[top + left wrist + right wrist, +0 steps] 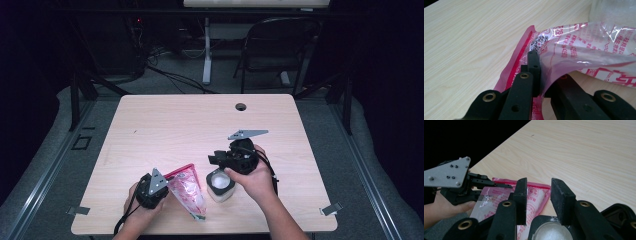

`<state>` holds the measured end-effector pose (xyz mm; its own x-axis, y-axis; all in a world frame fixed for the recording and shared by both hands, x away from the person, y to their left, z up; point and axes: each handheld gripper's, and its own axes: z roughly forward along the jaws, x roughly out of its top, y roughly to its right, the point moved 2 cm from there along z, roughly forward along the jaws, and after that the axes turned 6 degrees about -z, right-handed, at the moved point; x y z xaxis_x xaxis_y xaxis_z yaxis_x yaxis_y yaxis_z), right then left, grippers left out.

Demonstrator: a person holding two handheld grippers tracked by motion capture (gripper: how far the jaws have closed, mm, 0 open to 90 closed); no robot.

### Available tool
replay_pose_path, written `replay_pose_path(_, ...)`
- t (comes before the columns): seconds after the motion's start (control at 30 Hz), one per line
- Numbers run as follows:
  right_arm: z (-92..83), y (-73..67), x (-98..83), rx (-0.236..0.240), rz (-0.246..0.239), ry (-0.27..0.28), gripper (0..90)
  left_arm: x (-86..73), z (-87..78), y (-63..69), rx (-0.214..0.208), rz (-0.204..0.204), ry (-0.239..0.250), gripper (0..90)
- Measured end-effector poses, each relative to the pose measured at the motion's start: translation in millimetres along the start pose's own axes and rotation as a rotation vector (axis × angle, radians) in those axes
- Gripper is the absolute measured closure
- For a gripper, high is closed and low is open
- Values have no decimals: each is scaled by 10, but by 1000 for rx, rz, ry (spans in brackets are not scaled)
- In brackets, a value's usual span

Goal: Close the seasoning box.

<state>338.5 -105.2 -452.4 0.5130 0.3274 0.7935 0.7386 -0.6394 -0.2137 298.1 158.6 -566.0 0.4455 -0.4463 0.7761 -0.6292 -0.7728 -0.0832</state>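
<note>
A clear plastic bag with red print [187, 192] lies tilted near the table's front edge. My left gripper [168, 186] is shut on its left edge. In the left gripper view the black jaws [537, 66] pinch the bag [579, 50] by its red sealed border, and the film bulges to the right. A small white cup [220, 194] holding white granules stands just right of the bag. My right gripper [214, 160] hovers over the cup, jaws pointing left. In the right gripper view it [537, 185] stands open with nothing between the pads, above the cup [536, 220] and the bag [536, 195].
The light wooden table [200, 125] has a cable hole [241, 106] near its far edge. Metal clips [331, 209] sit at the front corners. A folding chair [280, 45] and a desk leg stand on the floor beyond the table.
</note>
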Motion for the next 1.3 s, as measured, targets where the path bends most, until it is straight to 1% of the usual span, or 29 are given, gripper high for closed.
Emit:
replay_pose_path(0.2,11,-49,-147,13,-20,-17,667,-7,4,-1,1,-2,-3,891)
replay_pose_path(0.27,17,-68,-210,8,-30,-32,668,-8,2,-3,1,-3,-5,891)
replay_pose_path(0.33,21,-82,-278,13,-36,-47,669,-10,3,-3,0,-2,-5,891)
replay_pose_path(0.4,19,-96,-344,16,-37,-45,670,-10,2,-5,-1,-6,-7,891)
replay_pose_path(0.5,7,-127,-435,28,-51,-50,670,-13,2,2,2,-5,-7,891)
replay_pose_path(0.57,-4,-168,-525,35,-66,-64,671,-16,0,7,3,-2,-9,891)
replay_pose_path(0.67,-12,-227,-647,40,-84,-69,677,-19,1,11,5,-1,-10,891)
replay_pose_path(0.8,-26,-298,-771,54,-90,-74,682,-19,1,14,7,0,-10,890)
replay_pose_path(0.9,-21,-339,-838,61,-105,-77,683,-20,-2,12,7,-1,-12,890)
replay_pose_path(1.07,4,-418,-940,77,-124,-106,684,-21,0,9,4,-5,-15,890)
replay_pose_path(1.13,25,-444,-968,84,-133,-113,687,-18,2,10,3,-11,-17,890)
replay_pose_path(1.3,41,-489,-1011,98,-144,-130,695,-14,4,5,5,-10,-19,890)
